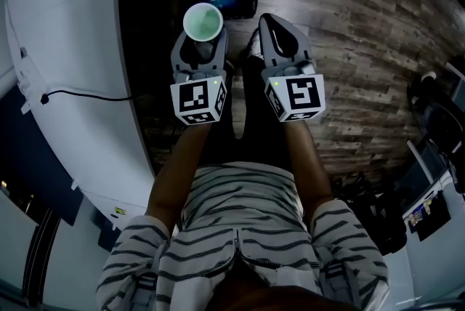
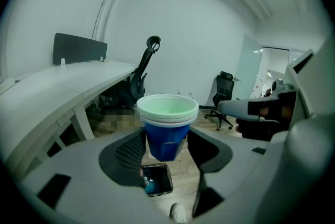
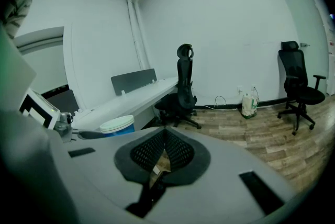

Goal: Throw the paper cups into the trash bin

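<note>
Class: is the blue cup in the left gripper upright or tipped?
Upright: the blue cup sits rim up, narrow base down, in the left gripper; the head view looks straight into its mouth.

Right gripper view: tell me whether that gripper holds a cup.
No: the right gripper has its jaws together on nothing; the paper cups sit in the left gripper.

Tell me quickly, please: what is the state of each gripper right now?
Left gripper: closed on the stacked paper cups, held upright.
Right gripper: closed, jaws together, holding nothing.
</note>
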`<control>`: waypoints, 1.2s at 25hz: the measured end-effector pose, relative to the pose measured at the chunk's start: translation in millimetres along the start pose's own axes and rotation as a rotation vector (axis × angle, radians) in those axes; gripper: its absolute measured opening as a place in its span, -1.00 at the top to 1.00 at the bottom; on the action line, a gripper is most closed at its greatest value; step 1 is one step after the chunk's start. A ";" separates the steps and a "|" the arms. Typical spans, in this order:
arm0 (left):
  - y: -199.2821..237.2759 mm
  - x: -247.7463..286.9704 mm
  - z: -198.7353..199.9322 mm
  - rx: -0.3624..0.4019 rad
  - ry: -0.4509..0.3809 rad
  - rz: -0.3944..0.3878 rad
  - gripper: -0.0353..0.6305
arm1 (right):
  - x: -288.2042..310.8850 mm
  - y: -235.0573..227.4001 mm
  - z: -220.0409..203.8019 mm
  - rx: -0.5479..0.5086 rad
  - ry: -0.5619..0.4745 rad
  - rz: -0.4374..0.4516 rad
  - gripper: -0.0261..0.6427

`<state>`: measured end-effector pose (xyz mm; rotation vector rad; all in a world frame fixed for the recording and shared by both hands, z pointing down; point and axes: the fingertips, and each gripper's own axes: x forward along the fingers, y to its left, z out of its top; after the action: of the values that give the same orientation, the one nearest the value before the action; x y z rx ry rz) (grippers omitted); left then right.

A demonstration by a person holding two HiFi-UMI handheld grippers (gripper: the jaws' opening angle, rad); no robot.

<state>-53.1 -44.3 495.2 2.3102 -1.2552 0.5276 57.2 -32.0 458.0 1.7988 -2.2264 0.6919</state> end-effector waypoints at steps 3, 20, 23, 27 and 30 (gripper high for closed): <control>3.1 5.6 -11.5 0.002 0.013 0.003 0.09 | 3.4 -0.9 -9.3 0.007 -0.002 0.005 0.87; 12.3 56.3 -86.3 0.013 0.119 -0.005 0.09 | 20.4 -24.7 -62.4 0.017 0.045 -0.014 0.87; 13.3 67.2 -102.9 0.012 0.149 -0.006 0.09 | 23.3 -28.8 -73.1 0.032 0.057 -0.017 0.87; 17.3 83.2 -126.6 0.003 0.188 -0.008 0.09 | 29.0 -33.9 -87.5 0.043 0.073 -0.021 0.87; 19.3 95.6 -144.4 -0.015 0.221 -0.018 0.09 | 32.3 -36.2 -99.0 0.045 0.086 -0.023 0.87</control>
<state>-37.1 -38.0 668.6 2.1797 -1.1274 0.7425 70.6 -18.8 566.6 1.7770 -2.1486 0.8054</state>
